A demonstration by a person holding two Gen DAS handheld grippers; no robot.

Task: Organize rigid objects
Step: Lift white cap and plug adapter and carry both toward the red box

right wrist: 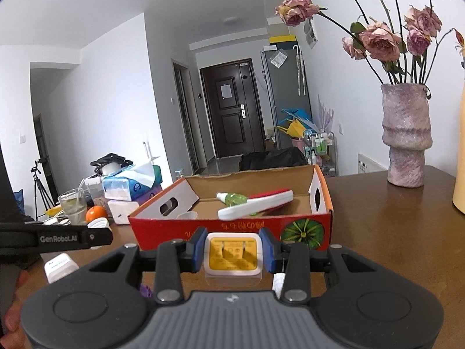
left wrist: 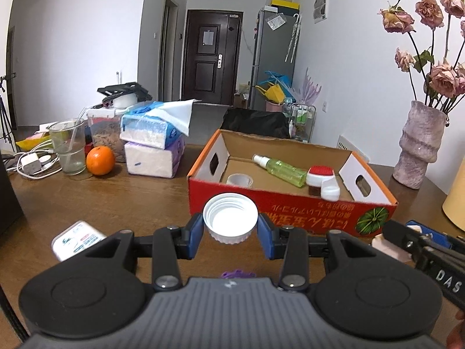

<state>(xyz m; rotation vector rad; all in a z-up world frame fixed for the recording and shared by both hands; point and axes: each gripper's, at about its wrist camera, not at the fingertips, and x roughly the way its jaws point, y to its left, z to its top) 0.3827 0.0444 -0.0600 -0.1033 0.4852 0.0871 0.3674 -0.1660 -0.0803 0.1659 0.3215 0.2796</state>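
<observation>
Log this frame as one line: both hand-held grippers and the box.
left hand-held gripper: shut on white ribbed plastic cap | right hand-held gripper: shut on white-and-yellow plug adapter | red cardboard box: ahead, open

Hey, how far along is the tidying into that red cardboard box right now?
Partly done. The box already holds a green spray bottle, a red-and-white brush and a small clear cup. In hand: the left gripper grips a white cap, the right gripper a yellow-faced plug adapter. Left: a white packet on the table.
</observation>
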